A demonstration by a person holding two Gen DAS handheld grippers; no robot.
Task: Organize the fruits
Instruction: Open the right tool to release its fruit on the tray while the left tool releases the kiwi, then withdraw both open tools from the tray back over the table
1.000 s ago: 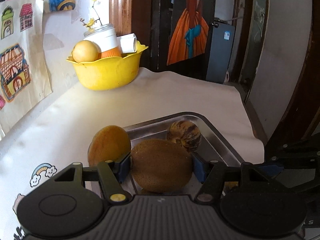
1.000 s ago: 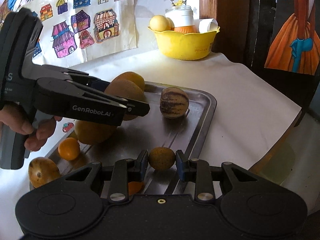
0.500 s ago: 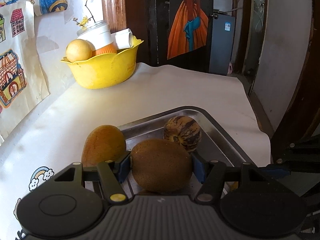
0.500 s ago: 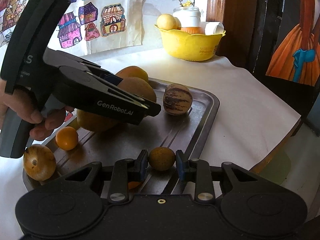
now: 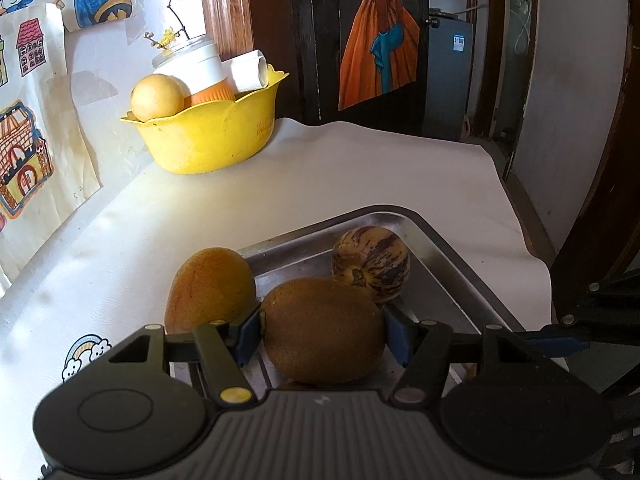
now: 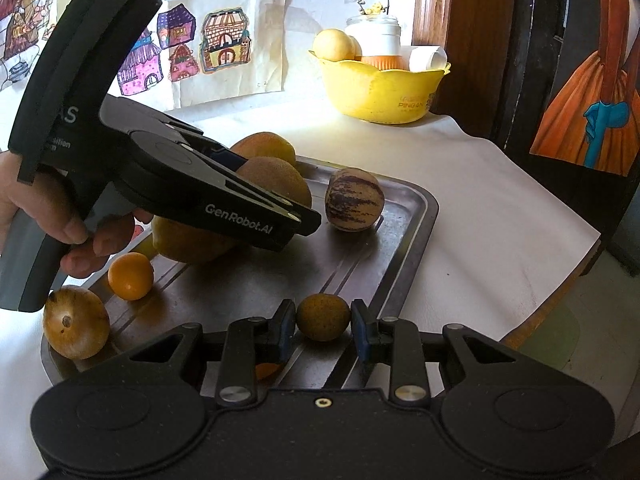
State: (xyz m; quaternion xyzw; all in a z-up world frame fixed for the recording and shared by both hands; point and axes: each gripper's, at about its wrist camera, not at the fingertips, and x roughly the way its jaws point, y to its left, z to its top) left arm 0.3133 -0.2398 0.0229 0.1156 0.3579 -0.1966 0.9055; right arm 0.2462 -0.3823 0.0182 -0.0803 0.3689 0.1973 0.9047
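Both grips unchanged over the last second, only the framing has drifted a bit.

Left to right in the right wrist view: person's hand (image 6: 48,216) on the handle of the left gripper (image 6: 298,216), jaws clamped on the big brown kiwi (image 6: 280,178), same hold as a second ago. Kiwi sits above the steel tray (image 6: 404,240), with the orange mango (image 6: 264,146) just behind it. A larger yellow-brown fruit (image 6: 188,242) lies under the gripper body. Small orange fruit (image 6: 131,276) and a round brown fruit (image 6: 76,322) at the tray's near left end. Striped melon (image 6: 354,199) near the tray's far right corner, hasn't moved.

Right gripper (image 6: 323,320): narrow, pads pressed on the small brown round fruit (image 6: 323,317), over the tray's near edge, same as before.

Left wrist view: left gripper (image 5: 323,330) about half spread around the kiwi (image 5: 323,330), pads touching both sides. Yellow bowl (image 5: 212,136) now sits further right in frame than a second ago; view has swung slightly.
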